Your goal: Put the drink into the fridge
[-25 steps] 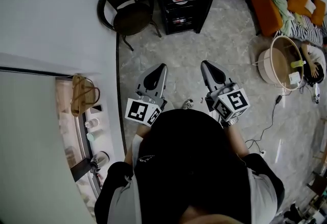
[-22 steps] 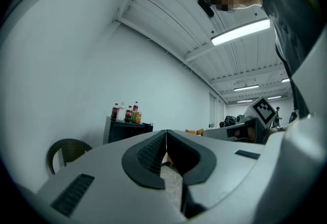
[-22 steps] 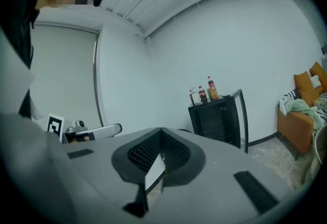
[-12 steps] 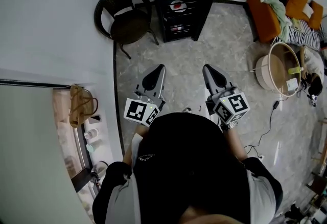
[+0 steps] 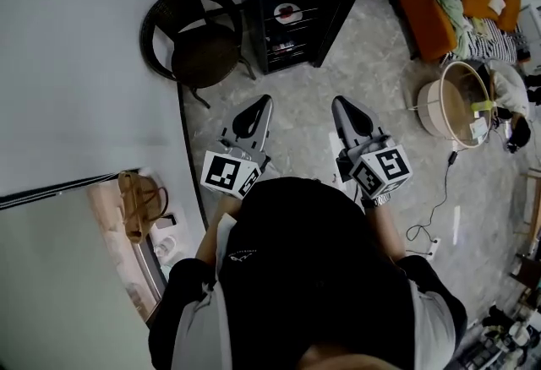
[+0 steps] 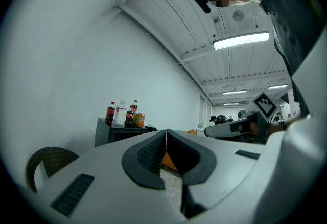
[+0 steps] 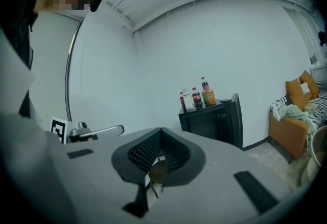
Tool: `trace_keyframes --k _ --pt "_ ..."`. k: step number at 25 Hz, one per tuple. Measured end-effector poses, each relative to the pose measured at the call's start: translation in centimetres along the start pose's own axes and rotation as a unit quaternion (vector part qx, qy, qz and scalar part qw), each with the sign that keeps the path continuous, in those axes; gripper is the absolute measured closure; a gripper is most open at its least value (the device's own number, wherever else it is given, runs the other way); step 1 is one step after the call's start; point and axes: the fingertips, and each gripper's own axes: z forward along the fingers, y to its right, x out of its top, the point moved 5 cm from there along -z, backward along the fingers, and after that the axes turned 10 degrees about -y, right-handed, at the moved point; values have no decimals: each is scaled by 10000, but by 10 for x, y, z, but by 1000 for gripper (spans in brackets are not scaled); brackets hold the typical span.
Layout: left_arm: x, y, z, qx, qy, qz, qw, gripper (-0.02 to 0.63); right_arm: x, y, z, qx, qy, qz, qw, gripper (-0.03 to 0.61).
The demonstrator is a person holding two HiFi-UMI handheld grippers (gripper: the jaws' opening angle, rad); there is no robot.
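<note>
Looking down, I have the left gripper [image 5: 264,101] and the right gripper [image 5: 340,102] side by side over the stone floor [image 5: 380,64], both pointing toward the black fridge [image 5: 296,13]. Each one's jaws are pressed together with nothing between them — both gripper views confirm it. The drink bottles [image 7: 196,97] stand in a cluster on top of the fridge, well apart from either gripper. A dark wicker chair [image 5: 203,35] sits just left of the fridge.
</note>
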Motion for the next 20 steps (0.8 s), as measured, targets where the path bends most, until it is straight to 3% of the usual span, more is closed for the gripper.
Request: trace_keyframes --k 8,20 --pt "24 -66 14 -442 151 188 9987 603 5 -4 44 -583 -61 -120 9982 565" --pt "20 -121 27 -327 11 69 9994 603 13 -2 94 -586 -97 -87 9982 565"
